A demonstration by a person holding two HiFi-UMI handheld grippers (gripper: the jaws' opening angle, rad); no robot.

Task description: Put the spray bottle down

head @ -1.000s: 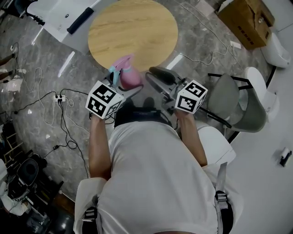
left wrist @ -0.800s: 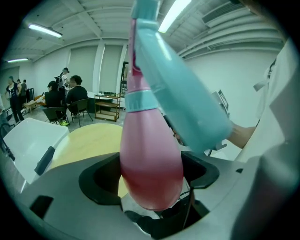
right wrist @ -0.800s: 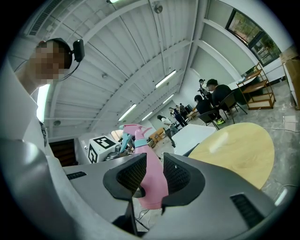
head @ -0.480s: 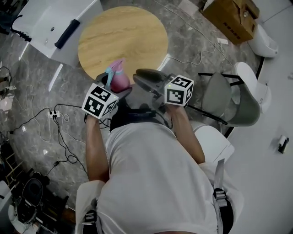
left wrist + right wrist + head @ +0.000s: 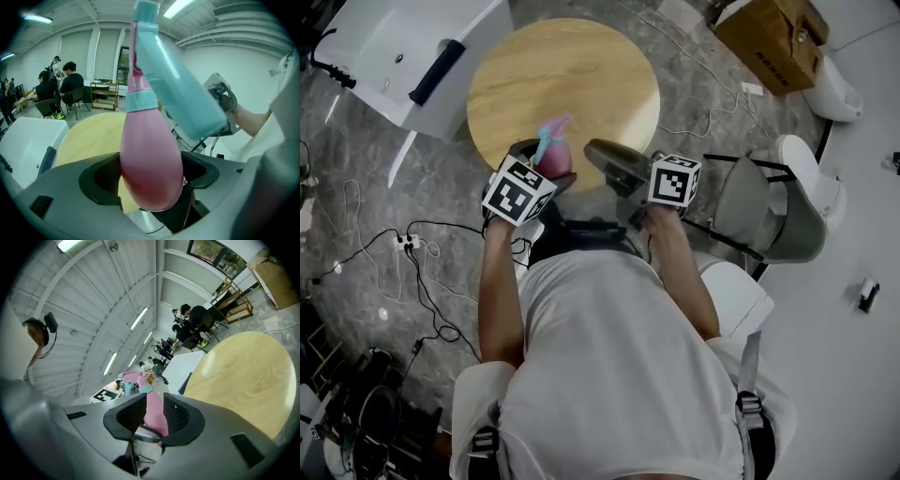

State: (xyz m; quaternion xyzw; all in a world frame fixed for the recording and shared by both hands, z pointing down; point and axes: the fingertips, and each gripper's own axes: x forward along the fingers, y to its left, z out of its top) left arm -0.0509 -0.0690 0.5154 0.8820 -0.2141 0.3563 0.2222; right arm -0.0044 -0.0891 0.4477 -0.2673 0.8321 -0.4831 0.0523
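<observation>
The spray bottle (image 5: 553, 155), pink with a teal head, stands upright between the jaws of my left gripper (image 5: 546, 167), over the near rim of the round wooden table (image 5: 572, 75). In the left gripper view the pink body (image 5: 150, 159) fills the gap between both pads, which press on its sides, with the teal trigger head above. My right gripper (image 5: 602, 155) hovers just to the right of the bottle at the table's edge. Its jaws (image 5: 153, 401) stand a little apart with nothing between them; the bottle (image 5: 151, 416) shows through the gap behind.
A white cabinet (image 5: 403, 56) with a black bar on it stands beyond the table at the left. A cardboard box (image 5: 769, 37) lies at the top right, a grey chair (image 5: 778, 206) at the right. Cables and a power strip (image 5: 403, 242) lie on the floor. People sit far off (image 5: 70, 84).
Both grippers have moved forward toward the table, and the bottle has gone with the left one to the table's near rim. The right gripper has rolled.
</observation>
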